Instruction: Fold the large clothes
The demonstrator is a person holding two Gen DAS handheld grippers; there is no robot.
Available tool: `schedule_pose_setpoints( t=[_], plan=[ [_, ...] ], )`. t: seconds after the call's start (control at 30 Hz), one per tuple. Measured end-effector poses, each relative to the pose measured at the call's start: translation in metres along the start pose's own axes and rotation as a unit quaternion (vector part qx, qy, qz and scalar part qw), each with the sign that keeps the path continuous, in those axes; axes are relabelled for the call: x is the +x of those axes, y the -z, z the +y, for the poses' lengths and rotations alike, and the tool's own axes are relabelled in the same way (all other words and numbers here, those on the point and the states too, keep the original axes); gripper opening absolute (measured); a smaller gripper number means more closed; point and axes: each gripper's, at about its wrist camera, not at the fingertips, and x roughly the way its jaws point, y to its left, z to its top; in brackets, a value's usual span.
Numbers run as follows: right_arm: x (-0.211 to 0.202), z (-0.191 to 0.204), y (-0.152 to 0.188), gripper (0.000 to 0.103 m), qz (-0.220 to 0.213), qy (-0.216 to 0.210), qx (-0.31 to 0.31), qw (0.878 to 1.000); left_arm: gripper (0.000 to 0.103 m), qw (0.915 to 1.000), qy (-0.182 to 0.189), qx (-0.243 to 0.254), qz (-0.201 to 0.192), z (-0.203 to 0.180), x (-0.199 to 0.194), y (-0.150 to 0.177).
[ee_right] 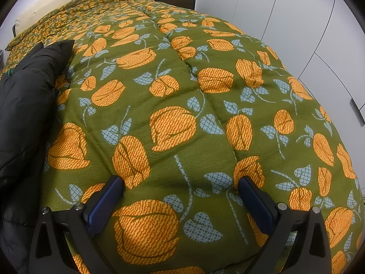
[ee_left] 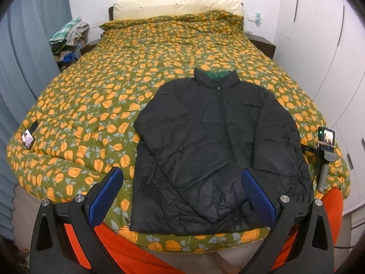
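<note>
The left tool (ee_left: pixel 182 182) hangs over the near hem, fingers spread wide and holding nothing; the right tool (ee_right: pixel 181 189), likewise spread and empty, sits low over bare quilt (ee_right: pixel 205 105) with the jacket (ee_right: pixel 25 105) off to its left. The black puffer jacket (ee_left: pixel 216 141) lies flat, front up and zipped, on the bed, its long axis running from hem away to collar (ee_left: pixel 216 77), sleeves down its sides.

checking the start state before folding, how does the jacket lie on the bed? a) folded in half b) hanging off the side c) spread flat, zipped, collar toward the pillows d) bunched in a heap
c: the jacket lies spread flat on the bed, front zipped, collar pointing toward the pillows.
</note>
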Motion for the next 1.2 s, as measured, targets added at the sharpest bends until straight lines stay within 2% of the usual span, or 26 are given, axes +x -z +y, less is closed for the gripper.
schedule_pose_setpoints(
  t=[0.93,1.2],
  plan=[
    [0.0,-0.001,0.001,0.103,-0.001,0.001,0.0,1.0,0.103,0.9998,0.01,-0.009,-0.011,0.004,0.001,-0.002],
    [0.0,-0.001,0.001,0.103,-0.002,0.001,0.0,1.0,0.103,0.9999,0.0,-0.016,0.002,0.014,0.013,-0.003]
  ],
)
